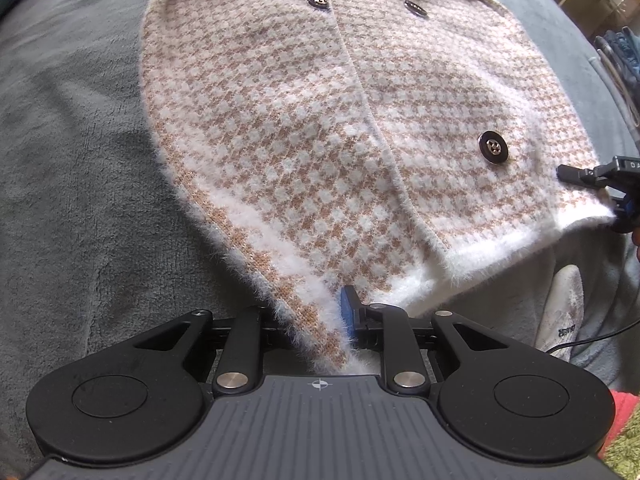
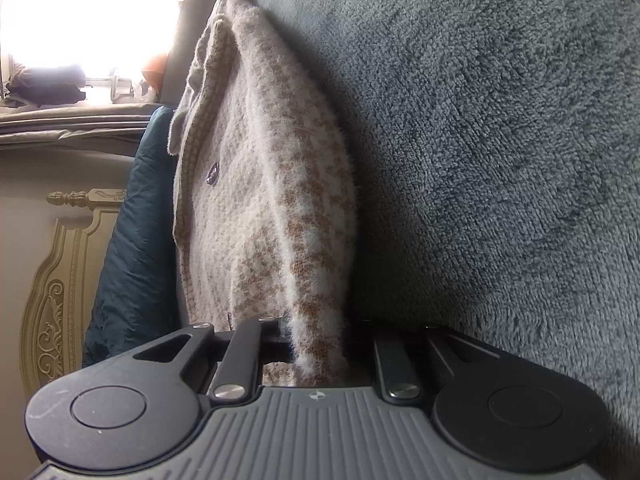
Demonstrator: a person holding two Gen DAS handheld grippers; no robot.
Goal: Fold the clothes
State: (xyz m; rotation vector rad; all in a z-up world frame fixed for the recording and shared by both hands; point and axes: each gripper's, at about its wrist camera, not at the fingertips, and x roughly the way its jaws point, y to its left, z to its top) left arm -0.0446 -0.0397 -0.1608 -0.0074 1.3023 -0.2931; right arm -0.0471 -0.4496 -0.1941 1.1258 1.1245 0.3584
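Slippage was the main risk: both the left gripper (image 1: pixel 316 320) and right gripper (image 2: pixel 316 344) pinched only fluffy hem corners of the cardigan (image 1: pixel 340 120), spread near the grey blanket's (image 1: pixel 80 160) front edge.

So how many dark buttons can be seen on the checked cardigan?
3 in the left wrist view: one near the collar beside the front opening, one to its right, one lower, near the hem. Others may be hidden.
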